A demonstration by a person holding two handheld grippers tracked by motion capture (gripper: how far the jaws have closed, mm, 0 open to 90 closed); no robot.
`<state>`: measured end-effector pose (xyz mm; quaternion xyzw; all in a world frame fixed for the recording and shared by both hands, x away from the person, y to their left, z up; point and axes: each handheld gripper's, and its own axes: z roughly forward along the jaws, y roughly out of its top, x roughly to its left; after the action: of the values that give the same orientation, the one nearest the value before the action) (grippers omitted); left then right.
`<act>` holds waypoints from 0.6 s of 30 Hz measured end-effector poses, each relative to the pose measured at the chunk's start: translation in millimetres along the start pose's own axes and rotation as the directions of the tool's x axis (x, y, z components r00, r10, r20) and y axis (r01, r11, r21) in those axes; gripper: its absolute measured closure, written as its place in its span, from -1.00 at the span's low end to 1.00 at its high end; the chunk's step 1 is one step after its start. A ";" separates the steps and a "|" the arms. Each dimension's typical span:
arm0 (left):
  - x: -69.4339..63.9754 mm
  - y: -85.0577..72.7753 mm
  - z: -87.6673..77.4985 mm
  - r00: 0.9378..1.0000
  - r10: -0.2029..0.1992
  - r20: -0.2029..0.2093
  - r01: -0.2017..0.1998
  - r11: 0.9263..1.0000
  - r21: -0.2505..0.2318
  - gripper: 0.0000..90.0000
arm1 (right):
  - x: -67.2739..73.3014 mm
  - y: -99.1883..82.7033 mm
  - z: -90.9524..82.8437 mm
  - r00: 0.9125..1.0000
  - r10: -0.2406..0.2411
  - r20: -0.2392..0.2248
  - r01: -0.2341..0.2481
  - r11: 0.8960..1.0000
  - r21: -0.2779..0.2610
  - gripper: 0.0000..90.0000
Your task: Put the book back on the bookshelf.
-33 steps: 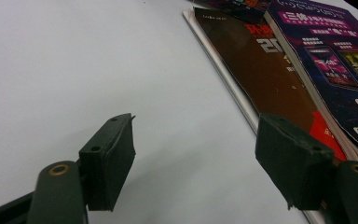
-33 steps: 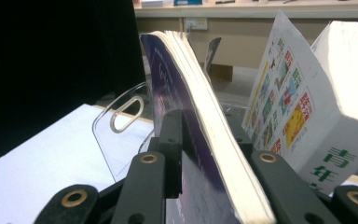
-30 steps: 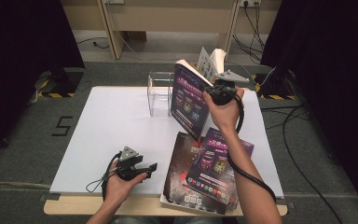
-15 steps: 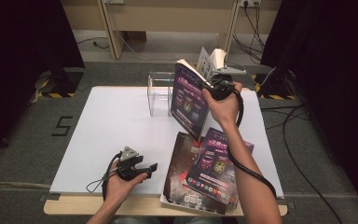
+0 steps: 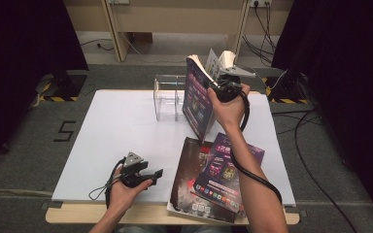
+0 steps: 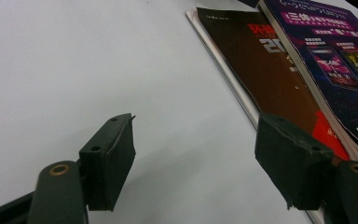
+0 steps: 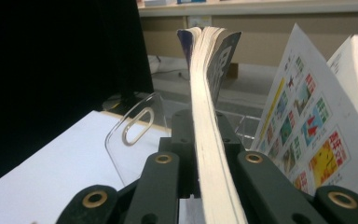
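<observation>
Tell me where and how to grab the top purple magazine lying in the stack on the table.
Take the top purple magazine at its left long edge, coming in level from the left with the open left gripper. It lies flat and overlaps the brown magazine, so that edge offers a lip for one jaw to slide under.

Left and middle of the counter [image 5: 111, 136] bare, wide free passage there. Clear acrylic holder [image 5: 169, 97] blocks the far centre. Upright magazine [image 5: 197, 99] clamped in the right tool [image 5: 219, 87] stands just beside it. Stacked magazines [image 5: 213, 177] cover the near right. Left tool [image 5: 151, 173] rests near edge, just beside the stack.
</observation>
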<state>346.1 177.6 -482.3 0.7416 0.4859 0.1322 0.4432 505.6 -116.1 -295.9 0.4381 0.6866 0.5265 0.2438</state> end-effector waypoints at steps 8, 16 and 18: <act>-0.5 0.0 -0.1 1.000 -0.001 0.002 0.001 1.000 -0.002 -0.38 | 7.1 9.7 8.9 1.000 0.002 0.027 -0.001 0.999 -0.042 0.85; 0.9 -0.2 -0.7 1.000 -0.008 0.002 0.008 1.000 -0.004 -0.38 | 11.7 16.1 28.0 0.999 0.007 0.046 -0.004 0.998 -0.067 0.85; 1.4 -0.4 -0.9 1.000 -0.007 0.002 0.007 1.000 -0.004 -0.38 | 12.0 17.2 33.1 0.999 0.009 0.051 -0.005 0.998 -0.069 0.85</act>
<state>346.0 179.4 -482.4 0.7392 0.4880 0.1308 0.4454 531.9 -87.8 -289.1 0.4452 0.6601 0.5393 0.2743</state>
